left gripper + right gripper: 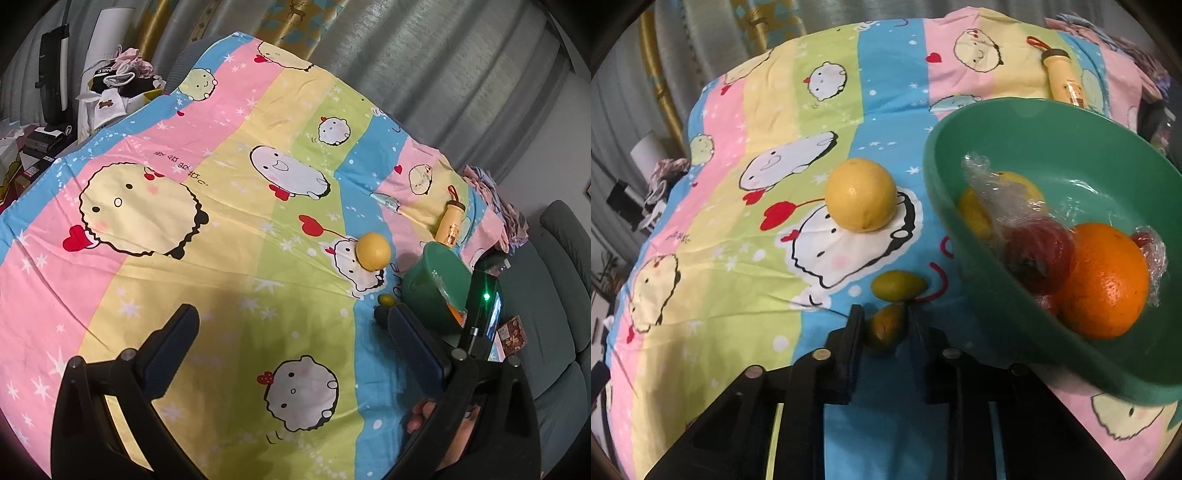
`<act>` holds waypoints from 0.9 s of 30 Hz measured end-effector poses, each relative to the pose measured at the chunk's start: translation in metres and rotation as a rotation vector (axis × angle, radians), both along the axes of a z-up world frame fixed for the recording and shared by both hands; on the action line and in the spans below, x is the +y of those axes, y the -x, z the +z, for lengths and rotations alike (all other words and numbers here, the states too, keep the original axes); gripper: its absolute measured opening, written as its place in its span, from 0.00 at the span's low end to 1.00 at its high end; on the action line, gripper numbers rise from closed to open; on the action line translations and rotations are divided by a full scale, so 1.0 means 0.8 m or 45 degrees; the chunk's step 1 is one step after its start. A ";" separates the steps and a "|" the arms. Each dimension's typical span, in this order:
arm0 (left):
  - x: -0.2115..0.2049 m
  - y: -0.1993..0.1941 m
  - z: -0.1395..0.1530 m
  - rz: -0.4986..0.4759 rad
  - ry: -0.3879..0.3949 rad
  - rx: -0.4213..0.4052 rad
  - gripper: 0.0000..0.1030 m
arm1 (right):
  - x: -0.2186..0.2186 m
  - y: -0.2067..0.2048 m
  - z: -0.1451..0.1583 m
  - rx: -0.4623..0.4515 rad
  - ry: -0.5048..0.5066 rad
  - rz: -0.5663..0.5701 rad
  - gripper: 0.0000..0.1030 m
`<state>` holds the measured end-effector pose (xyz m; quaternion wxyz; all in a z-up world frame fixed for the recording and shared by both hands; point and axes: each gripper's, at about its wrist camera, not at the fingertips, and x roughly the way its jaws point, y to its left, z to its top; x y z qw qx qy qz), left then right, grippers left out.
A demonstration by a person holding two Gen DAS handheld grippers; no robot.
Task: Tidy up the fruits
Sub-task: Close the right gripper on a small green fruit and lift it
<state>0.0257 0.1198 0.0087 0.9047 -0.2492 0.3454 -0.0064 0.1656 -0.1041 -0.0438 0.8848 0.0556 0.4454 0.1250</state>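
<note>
A green bowl [960,229] sits at the right of the cartoon-print cloth [738,229]. It holds an orange [1104,280], a red fruit [1038,254] and a yellow fruit [975,218] under clear wrap. A yellow lemon [862,194] lies left of the bowl. A small green fruit [899,284] lies in front of it. My right gripper [886,325] is shut on another small green-brown fruit [884,326] on the cloth. My left gripper [291,325] is open and empty above the cloth; the lemon [373,251] and bowl [436,291] lie ahead to its right.
A yellow bottle with a red loop [1063,79] lies behind the bowl. A grey sofa [554,302] stands past the cloth's right edge. Bags and boxes [110,96] crowd the far left. Curtains hang behind.
</note>
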 end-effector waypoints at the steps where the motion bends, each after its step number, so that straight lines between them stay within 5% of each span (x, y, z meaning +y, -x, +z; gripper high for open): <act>1: -0.001 0.000 0.000 0.001 -0.006 0.001 1.00 | -0.002 0.002 0.001 -0.002 0.007 0.023 0.24; 13: -0.034 -0.017 -0.011 -0.115 -0.073 0.026 1.00 | -0.024 0.059 0.019 -0.021 -0.167 0.314 0.23; 27: -0.129 -0.030 -0.023 -0.434 -0.339 -0.085 0.99 | -0.120 0.104 0.028 -0.020 -0.249 0.465 0.23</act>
